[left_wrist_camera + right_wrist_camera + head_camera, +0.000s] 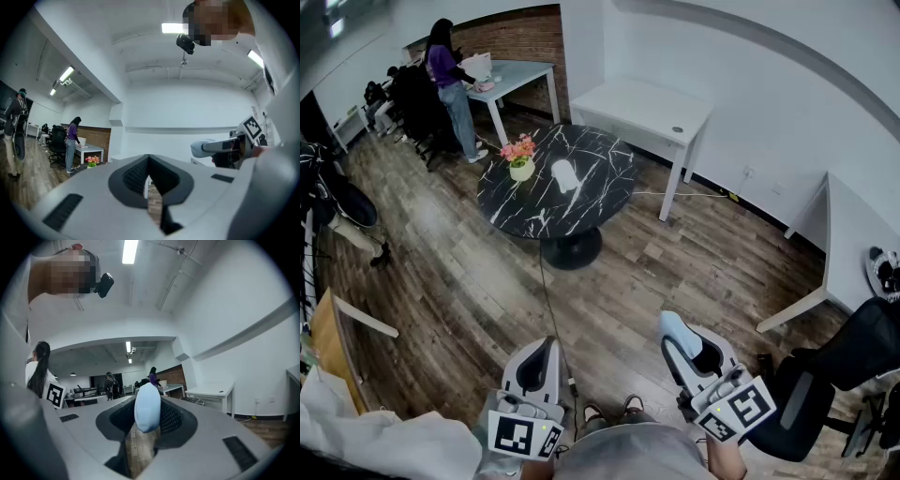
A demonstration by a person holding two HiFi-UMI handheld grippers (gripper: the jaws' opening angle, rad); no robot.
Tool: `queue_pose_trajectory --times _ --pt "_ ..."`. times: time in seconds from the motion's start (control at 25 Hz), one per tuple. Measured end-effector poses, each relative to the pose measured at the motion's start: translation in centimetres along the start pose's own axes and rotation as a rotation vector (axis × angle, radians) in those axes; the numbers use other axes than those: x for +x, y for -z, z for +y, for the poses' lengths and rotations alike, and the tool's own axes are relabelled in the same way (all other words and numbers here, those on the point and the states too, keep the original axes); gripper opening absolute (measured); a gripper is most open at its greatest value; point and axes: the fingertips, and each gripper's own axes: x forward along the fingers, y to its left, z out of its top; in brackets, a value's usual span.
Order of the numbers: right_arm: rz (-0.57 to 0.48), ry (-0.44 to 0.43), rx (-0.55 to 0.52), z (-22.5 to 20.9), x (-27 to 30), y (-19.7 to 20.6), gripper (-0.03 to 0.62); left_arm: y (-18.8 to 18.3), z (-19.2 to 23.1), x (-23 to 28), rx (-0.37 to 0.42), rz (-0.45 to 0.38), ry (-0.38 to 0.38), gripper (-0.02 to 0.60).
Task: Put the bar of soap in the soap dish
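**A:** Where is the soap?

**B:** It's in the right hand-held gripper [686,345]. The pale blue soap [147,405] stands on edge between the pads, and its rounded end sticks out past the tips. The left hand-held gripper [149,160] has its jaws together with nothing in them.

**A:** How will it handle?

**B:** I'd judge it light and stiff, but smooth and rounded, so slippery. Squeeze too hard and it could shoot out. The flat faces near the middle are the place to hold it, which is how it sits now. Dropped on the floor [675,253], it might chip.

**A:** Where does it go?

**B:** To the round black table [609,187] at 12 o'clock, well apart from both grippers. I take the white thing near its middle for the dish [565,174], though it's too small to be sure.

**A:** Is anything in the way?

**B:** The flowers [520,155] stand near the dish, at its 9 o'clock, so come in from the other side. A cable [546,291] runs over the floor towards the table's foot and could trip you. There's a chair [844,375] at 4 o'clock and a white desk [642,105] at 1 o'clock. A person [450,80] stands far off at 11.
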Motion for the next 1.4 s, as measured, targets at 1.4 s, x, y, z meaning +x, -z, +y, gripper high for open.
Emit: queue_pose_trajectory --times 1.4 --pt "0.002 -0.091 -0.003 -4.5 -2.7 -1.3 0.124 -0.5 -6.8 2.2 0.029 0.008 -0.043 0.003"
